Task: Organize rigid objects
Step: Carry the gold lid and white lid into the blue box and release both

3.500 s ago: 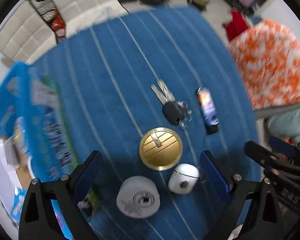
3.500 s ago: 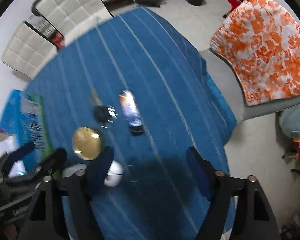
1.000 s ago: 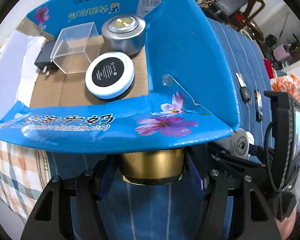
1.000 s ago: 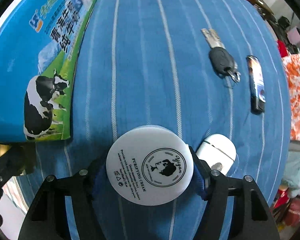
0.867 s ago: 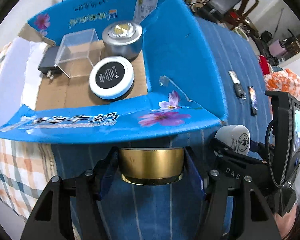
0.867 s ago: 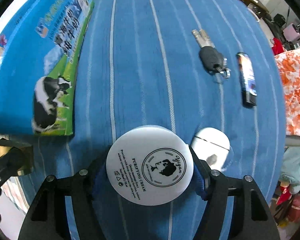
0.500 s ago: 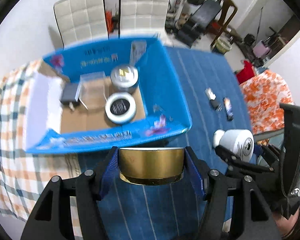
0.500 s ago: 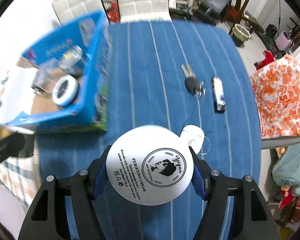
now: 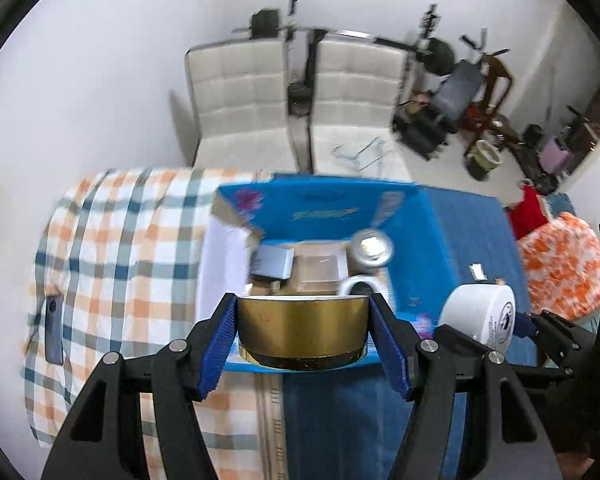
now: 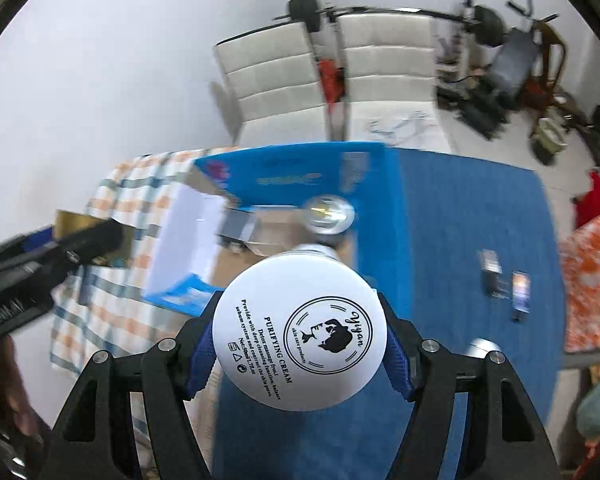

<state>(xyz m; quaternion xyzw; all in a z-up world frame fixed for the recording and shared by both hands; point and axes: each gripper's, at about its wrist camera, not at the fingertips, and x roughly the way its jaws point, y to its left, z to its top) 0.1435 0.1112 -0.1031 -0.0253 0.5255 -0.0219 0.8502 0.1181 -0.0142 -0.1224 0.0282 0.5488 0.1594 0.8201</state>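
Both tools loaded, left tool (image 9: 302, 334) clamping the gold tin (image 9: 302, 330), right tool (image 10: 300, 350) the cream jar (image 10: 300, 330) — either could clip the blue box (image 9: 412, 216) wall.

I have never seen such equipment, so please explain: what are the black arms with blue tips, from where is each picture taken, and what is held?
No robot here: a person holds a two-finger gripper in each hand, each with a fisheye camera looking along its fingers. The left camera shows the left gripper clamping a gold tin. The right camera shows the right gripper clamping a white cream jar. Both are raised above a blue box holding a silver tin. A lighter lies on the blue cloth.
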